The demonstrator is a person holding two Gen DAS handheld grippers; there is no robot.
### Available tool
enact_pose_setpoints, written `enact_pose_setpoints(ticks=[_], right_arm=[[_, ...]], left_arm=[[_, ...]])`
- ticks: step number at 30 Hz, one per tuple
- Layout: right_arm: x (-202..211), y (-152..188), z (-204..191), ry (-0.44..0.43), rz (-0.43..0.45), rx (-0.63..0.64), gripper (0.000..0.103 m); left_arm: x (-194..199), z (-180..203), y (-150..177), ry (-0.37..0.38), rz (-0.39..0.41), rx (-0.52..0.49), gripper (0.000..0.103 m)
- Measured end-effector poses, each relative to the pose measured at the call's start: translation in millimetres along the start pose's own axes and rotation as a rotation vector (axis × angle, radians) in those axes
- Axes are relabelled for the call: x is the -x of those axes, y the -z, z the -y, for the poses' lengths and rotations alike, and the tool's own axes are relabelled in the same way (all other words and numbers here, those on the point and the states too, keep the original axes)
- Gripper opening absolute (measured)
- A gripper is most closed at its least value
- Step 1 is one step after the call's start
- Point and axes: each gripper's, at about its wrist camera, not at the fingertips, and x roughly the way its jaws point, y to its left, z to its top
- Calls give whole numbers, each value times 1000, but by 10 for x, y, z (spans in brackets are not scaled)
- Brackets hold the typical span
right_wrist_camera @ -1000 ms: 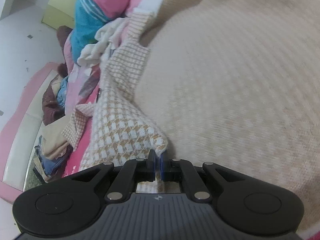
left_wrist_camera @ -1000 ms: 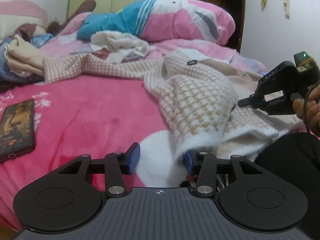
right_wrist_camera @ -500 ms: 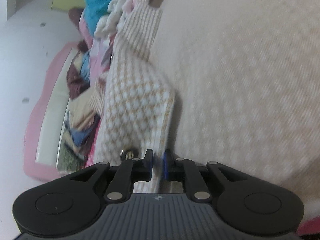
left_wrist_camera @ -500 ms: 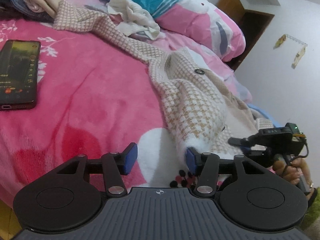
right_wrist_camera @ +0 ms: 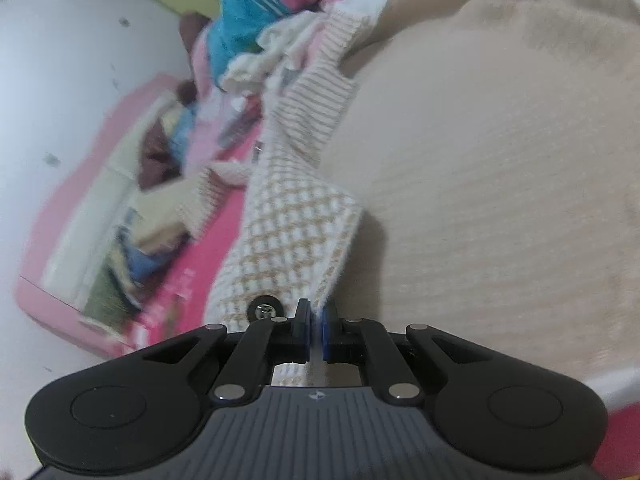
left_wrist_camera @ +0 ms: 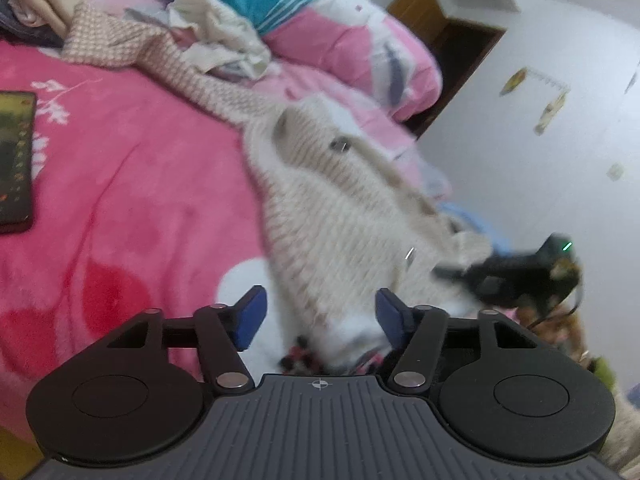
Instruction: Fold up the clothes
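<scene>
A cream and tan houndstooth knitted cardigan (left_wrist_camera: 344,216) is seen spread across the bed covered by a bright pink fleece blanket (left_wrist_camera: 132,184), its sleeve trailing away towards the far left corner and its body lying near the bed's right edge. In the left wrist view, the left tool (left_wrist_camera: 318,312) is held released, its blue-padded fingers (left_wrist_camera: 250,316) set wide apart on either side of the garment's near end; whether the pads touch the cloth cannot be told, as this part is blurred. A dark round button (left_wrist_camera: 339,145) is visible on the upper part of the cardigan. The right tool (left_wrist_camera: 504,276) appears in the same view at the garment's right edge, blurred, with a green light on its body.

In the right wrist view, the right tool (right_wrist_camera: 316,330) is clenched on a corner of the cardigan's (right_wrist_camera: 296,240) patterned front edge, the fabric pinched between the blue pads (right_wrist_camera: 329,332), and a second button with a shiny centre (right_wrist_camera: 265,309) lies just beside the left finger. The plain cream inner side fills the right of that view.

A black smartphone with a lit screen (left_wrist_camera: 14,160) lies on the blanket at the left. A crumpled off-white garment (left_wrist_camera: 218,36) and a pink, teal and white quilt (left_wrist_camera: 320,28) are heaped at the far side.
</scene>
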Motion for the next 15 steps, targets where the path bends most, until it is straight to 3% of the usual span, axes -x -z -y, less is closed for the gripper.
enact_pose_setpoints(ticks=[3, 7, 10, 15], right_arm=[[-116, 69, -14, 105, -54, 66, 5], [-88, 25, -119, 118, -81, 130, 9], [46, -177, -229, 136, -24, 173, 28], [-170, -795, -304, 129, 44, 125, 32]], left_arm=[[-155, 71, -66, -11, 26, -42, 69], [-361, 166, -155, -26, 60, -98, 69], [-516, 237, -221, -37, 86, -139, 69], [-831, 233, -328, -59, 112, -217, 69]])
